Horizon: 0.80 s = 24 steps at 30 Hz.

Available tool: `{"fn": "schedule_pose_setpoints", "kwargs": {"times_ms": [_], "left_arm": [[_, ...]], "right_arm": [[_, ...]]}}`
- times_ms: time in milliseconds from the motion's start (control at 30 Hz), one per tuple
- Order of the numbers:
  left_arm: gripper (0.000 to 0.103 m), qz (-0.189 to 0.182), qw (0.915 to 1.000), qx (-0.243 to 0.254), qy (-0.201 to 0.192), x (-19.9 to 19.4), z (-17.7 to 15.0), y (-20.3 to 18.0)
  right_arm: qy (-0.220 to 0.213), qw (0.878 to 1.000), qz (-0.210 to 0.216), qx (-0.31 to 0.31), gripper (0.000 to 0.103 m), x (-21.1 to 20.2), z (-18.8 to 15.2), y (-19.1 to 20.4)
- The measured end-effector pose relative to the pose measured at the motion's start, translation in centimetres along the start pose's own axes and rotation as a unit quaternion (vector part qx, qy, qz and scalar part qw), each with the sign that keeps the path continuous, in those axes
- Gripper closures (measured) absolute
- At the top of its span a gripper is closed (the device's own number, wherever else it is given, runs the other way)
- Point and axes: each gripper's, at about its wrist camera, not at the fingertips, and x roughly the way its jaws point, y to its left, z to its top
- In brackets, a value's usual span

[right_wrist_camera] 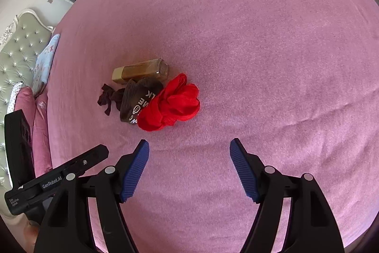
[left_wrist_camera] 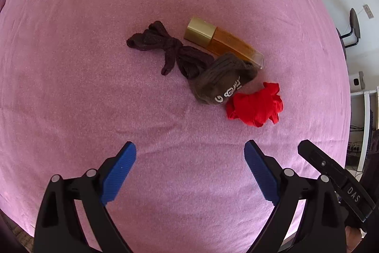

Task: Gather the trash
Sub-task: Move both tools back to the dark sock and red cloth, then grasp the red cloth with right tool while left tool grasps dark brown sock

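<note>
Four items lie clustered on the pink plush bedspread [left_wrist_camera: 94, 63]: a crumpled red cloth [left_wrist_camera: 254, 104], a rolled brown knit sock with white lettering [left_wrist_camera: 222, 83], a knotted dark maroon stocking [left_wrist_camera: 168, 51], and a rectangular amber glass bottle with a gold cap [left_wrist_camera: 222, 39].

Left gripper [left_wrist_camera: 190, 167]: jaws stand wide apart, nothing between the blue ribbed pads [left_wrist_camera: 119, 174]. The cluster lies ahead of the fingertips, apart from them; the red cloth is nearest, beyond the right-hand pad.

Right gripper [right_wrist_camera: 189, 165]: jaws stand wide apart, nothing between them. In this view the red cloth [right_wrist_camera: 173, 103] lies ahead of the left-hand pad, near but not touching. The brown sock [right_wrist_camera: 137, 101] touches the cloth; the stocking [right_wrist_camera: 107, 98] and bottle [right_wrist_camera: 139, 70] lie behind.

Each gripper's black body shows at the edge of the other's view.
</note>
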Motion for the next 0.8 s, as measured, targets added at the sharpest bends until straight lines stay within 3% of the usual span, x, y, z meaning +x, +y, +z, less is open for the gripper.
{"fn": "schedule_pose_setpoints", "kwargs": {"times_ms": [300,367,400,533,700,800], "left_arm": [[0.011,-0.011,0.9996,-0.018,0.019,2.5,1.9,1.3],[0.011,-0.012,0.9996,-0.016,0.022,3.0,2.5,1.3],[0.011,-0.013,0.9995,-0.015,0.023,3.2,2.7,1.2],[0.011,-0.022,0.9994,-0.012,0.026,3.7,3.5,0.3],[0.011,-0.018,0.9993,0.002,0.031,5.1,4.5,-1.9],[0.011,0.002,0.9995,0.01,0.031,6.4,4.9,-3.2]], "right_arm": [[0.056,0.998,0.007,0.001,0.028,6.0,3.1,1.5],[0.072,0.997,0.023,-0.001,0.043,6.8,3.1,1.4],[0.073,0.996,0.048,-0.008,0.063,6.7,3.0,1.5],[0.045,0.997,0.027,-0.048,0.069,4.7,2.3,1.4],[0.024,0.999,0.034,-0.014,0.069,2.1,2.5,-1.8],[0.013,0.999,0.031,0.0,0.069,1.0,2.6,-3.4]]}}
